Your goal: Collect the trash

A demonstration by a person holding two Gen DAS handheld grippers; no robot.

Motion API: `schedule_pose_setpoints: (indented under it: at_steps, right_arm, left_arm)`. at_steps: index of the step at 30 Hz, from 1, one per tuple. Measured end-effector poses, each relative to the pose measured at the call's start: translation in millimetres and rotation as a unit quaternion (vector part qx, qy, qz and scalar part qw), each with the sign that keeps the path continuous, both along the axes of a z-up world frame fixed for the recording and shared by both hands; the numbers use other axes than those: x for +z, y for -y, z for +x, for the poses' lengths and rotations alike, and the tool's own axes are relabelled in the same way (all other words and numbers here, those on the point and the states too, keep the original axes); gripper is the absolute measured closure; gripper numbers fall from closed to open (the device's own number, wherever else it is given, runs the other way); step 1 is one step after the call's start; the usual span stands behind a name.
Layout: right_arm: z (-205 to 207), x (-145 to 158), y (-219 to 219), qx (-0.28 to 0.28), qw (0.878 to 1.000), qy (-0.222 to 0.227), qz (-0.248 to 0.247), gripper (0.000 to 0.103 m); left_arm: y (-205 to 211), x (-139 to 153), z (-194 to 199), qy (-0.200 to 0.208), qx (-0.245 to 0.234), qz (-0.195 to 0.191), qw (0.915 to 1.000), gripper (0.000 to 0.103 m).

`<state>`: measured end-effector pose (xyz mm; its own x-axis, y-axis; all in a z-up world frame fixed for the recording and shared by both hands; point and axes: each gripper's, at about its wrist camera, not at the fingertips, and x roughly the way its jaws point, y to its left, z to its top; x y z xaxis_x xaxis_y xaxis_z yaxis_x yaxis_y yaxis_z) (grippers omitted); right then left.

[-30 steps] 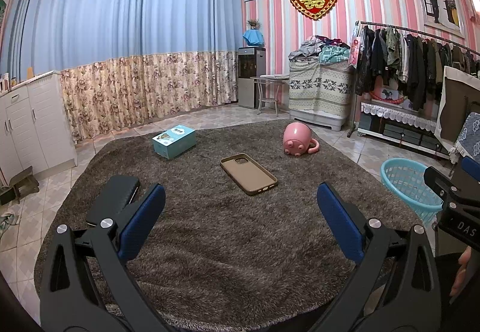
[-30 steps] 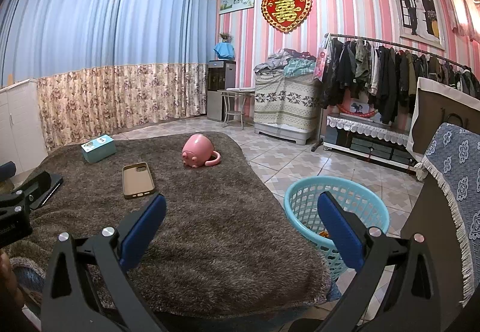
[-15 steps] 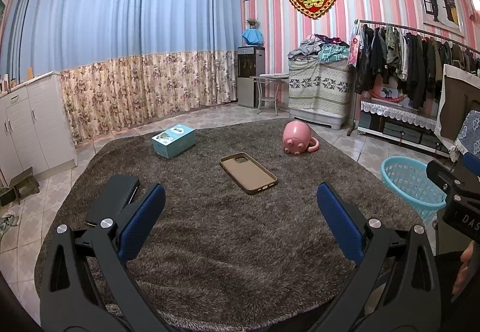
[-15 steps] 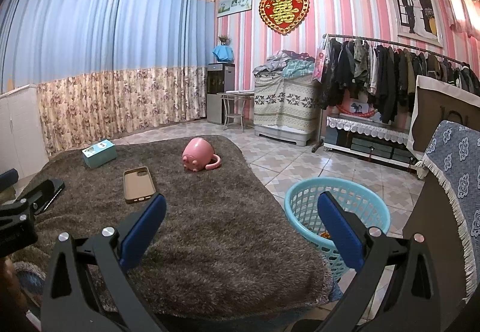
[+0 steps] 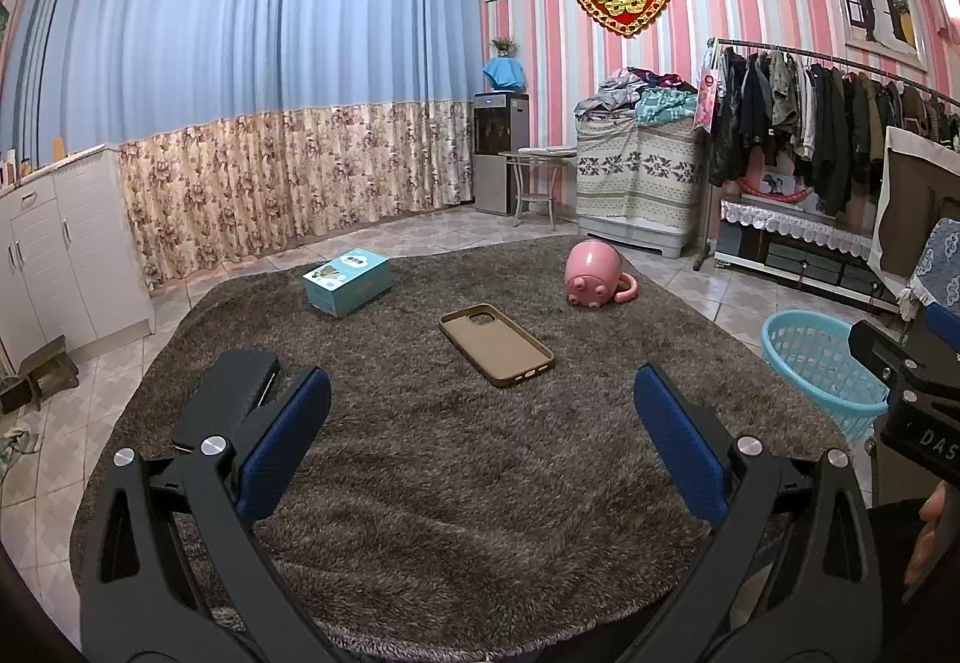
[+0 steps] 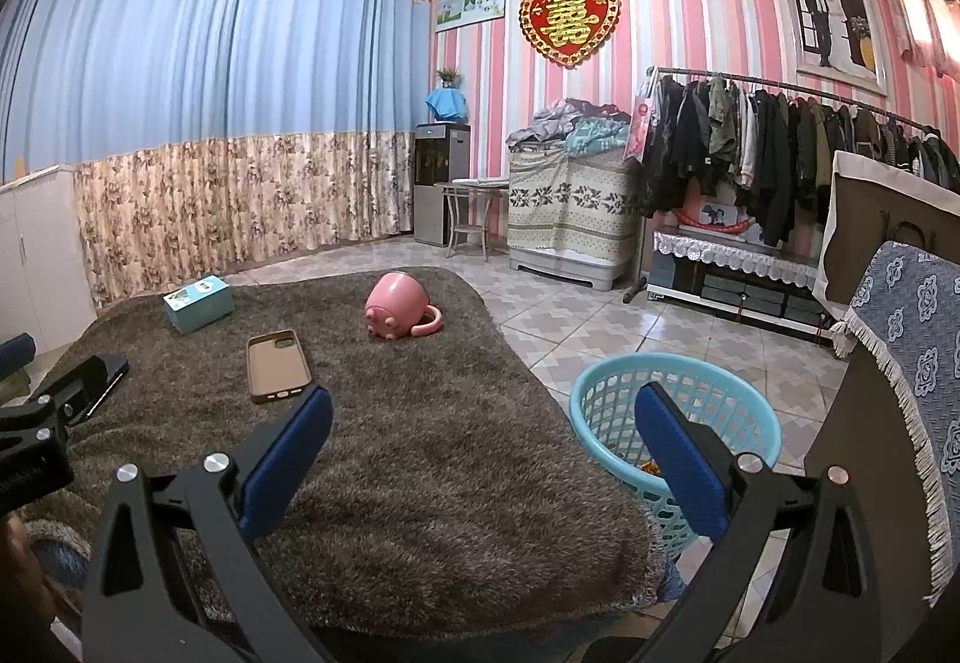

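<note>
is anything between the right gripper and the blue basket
Nothing visible is. In the right wrist view the right gripper is open and empty, and the blue basket sits on the tiled floor just past the edge of the brown rug, partly behind the right finger, with no object between them.

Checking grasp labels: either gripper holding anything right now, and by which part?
Nothing held. Left gripper and right gripper are both open and empty above the brown rug.

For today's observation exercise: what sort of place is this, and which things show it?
Probably a room in a home: a clothes rack along the striped wall, long curtains, and a wedding photo hung up high.
</note>
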<state>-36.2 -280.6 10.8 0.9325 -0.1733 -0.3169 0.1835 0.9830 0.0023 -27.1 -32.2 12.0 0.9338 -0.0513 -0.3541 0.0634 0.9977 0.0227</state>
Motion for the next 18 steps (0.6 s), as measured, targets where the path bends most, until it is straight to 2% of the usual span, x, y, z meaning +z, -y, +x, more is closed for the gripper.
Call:
schedule_pose_setpoints:
  at_steps: [18]
  right_arm:
    - [0.3, -4.3, -3.1, -0.001, 1.0, -0.003, -0.001, 0.004]
  left_arm:
    - [-0.5, -0.2, -0.4, 0.0, 0.0, -0.001, 1.0, 0.005]
